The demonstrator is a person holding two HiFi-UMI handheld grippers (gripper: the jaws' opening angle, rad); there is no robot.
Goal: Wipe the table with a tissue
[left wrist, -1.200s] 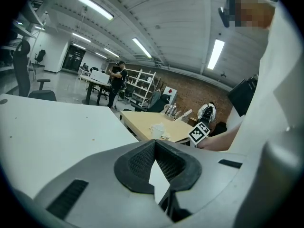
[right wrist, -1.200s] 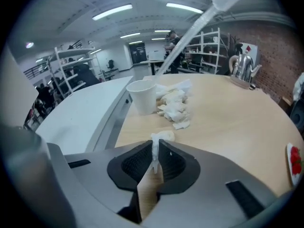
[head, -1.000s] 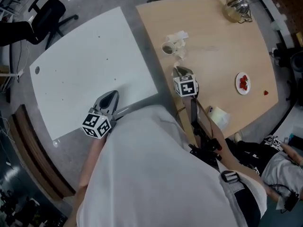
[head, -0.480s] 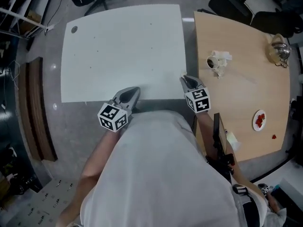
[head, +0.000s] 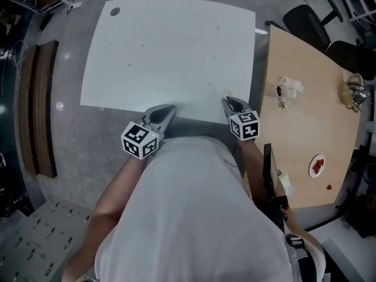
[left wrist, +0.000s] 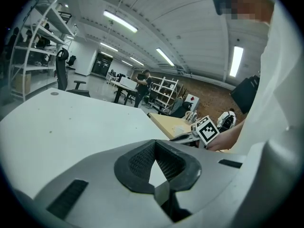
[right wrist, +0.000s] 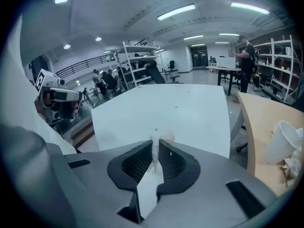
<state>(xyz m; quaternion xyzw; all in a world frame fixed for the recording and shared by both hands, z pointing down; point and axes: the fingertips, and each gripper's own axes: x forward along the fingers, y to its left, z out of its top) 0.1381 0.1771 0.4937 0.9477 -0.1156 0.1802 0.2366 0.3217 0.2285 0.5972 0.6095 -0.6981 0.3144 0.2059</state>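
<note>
Grey workshop floor carrying two tables side by side.

- White table [head: 170, 51]: one, the largest item. It lies ahead of both grippers, with its near edge just under their tips.
- Wooden table [head: 305, 140]: one, off to the right gripper's right.
- Black office chairs [head: 305, 22]: two, beyond the wooden table's far end.
- Glass teapot [head: 354, 93]: one, on the wooden table, well right of the right gripper.
- White cup [head: 284, 90]: one, on the wooden table, with crumpled paper beside it.
- Small plate [head: 317, 165]: one, on the wooden table, holding red fruit.
- Left gripper [head: 169, 108]: one. Its jaws are closed tip to tip with nothing between the pads.
- Right gripper [head: 227, 101]: one. Its jaws are clamped on the tissue [right wrist: 154, 151], a thin white strip upright between the pads, with a small tuft past the tips.

Pose: both forearms reach forward from the body, roughly parallel. The grippers are level with each other and well apart, angled down at the white table's near edge.
</note>
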